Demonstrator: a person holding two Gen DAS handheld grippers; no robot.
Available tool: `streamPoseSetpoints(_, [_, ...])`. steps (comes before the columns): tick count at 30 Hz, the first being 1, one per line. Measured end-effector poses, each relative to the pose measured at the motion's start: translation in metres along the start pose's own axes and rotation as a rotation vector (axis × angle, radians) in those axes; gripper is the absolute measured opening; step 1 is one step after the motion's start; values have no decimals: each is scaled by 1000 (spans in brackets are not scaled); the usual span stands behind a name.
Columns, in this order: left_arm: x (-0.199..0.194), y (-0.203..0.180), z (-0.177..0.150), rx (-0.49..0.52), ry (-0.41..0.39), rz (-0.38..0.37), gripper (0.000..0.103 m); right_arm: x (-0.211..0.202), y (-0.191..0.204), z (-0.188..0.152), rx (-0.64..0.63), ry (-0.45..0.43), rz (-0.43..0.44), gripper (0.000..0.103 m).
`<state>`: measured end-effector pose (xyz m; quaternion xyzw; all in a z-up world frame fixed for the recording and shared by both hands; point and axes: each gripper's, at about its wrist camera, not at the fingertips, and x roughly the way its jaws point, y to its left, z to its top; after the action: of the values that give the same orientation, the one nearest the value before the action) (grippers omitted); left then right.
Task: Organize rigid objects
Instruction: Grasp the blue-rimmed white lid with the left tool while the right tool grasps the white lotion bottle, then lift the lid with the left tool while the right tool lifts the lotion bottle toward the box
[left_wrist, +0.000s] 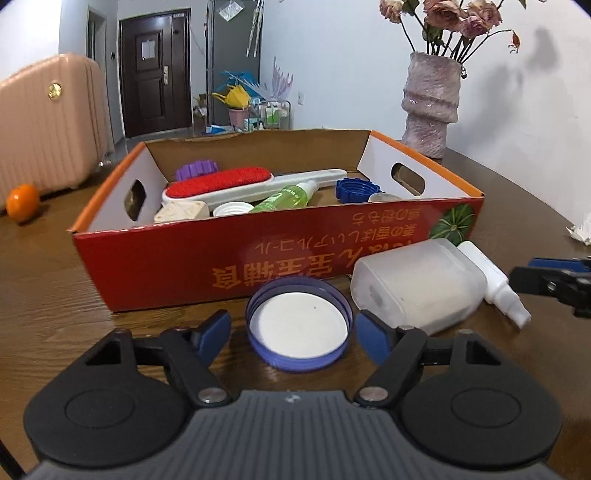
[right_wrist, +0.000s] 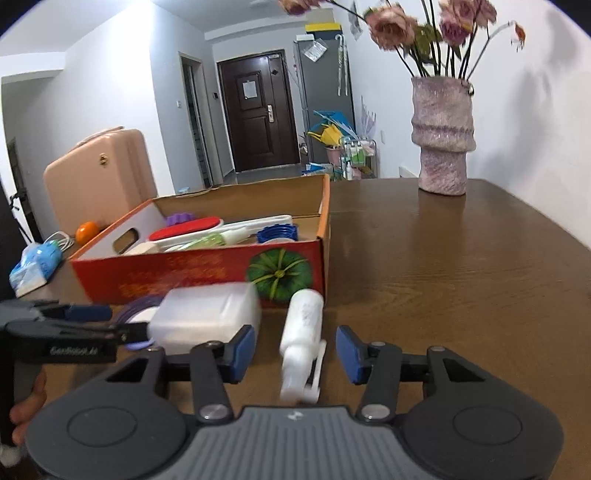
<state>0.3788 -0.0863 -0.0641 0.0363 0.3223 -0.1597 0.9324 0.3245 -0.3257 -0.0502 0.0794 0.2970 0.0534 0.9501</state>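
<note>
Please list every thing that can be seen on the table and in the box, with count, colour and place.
cardboard box: 1, red, table middle
lint brush: 1, red-white, in box
green spray bottle: 1, in box
blue cap: 1, in box
purple lid: 1, before box
frosted container: 1, whitish, lying before box
white spray bottle: 1, lying before box
vase: 1, pinkish, back right
orange: 1, left
left gripper: open, around lid
right gripper: open, around bottle

Left gripper and right gripper both pointed forward and downward, jaws apart, pads gripping nothing.
</note>
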Motion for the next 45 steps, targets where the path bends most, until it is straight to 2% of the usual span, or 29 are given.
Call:
streamPoseSetpoints(4, [11,2,4,9,4,-16,69,26,-9,8,34,37,13,37])
streamPoseSetpoints(7, [14,4,6,5,1,-44,68,39,-8,9,27,54,22,34])
streamPoseSetpoints(9, [15,5,6,6,2,-54,68,45,-7,10,20,60,20,27])
streamPoseSetpoints(12, [13,2,5,22,-4,-72,67,51,-4,11,11,62,16,27])
streamPoseSetpoints(19, [3,-4,2,61,-31,-33,67,47,-2,9,12,57,2,27])
streamPoseSetpoints(25, [-48,7,-9,19,-73,-58,67,-2,-9,9,85,-2,33,26])
streamPoseSetpoints(29, [-95,17,-18,-27,-130,-34,67,-48,-9,13,114,-75,41,26])
streamPoseSetpoints(37, [-182,27,-32,-76,-251,15,67,-122,22,11,67,-179,76,26])
streamPoseSetpoints(41, [-213,26,-42,-86,-293,8,67,-155,34,7,52,-219,93,26])
streamPoseSetpoints(45, [-238,28,-49,-109,-329,-28,67,-181,42,2,49,-252,100,26])
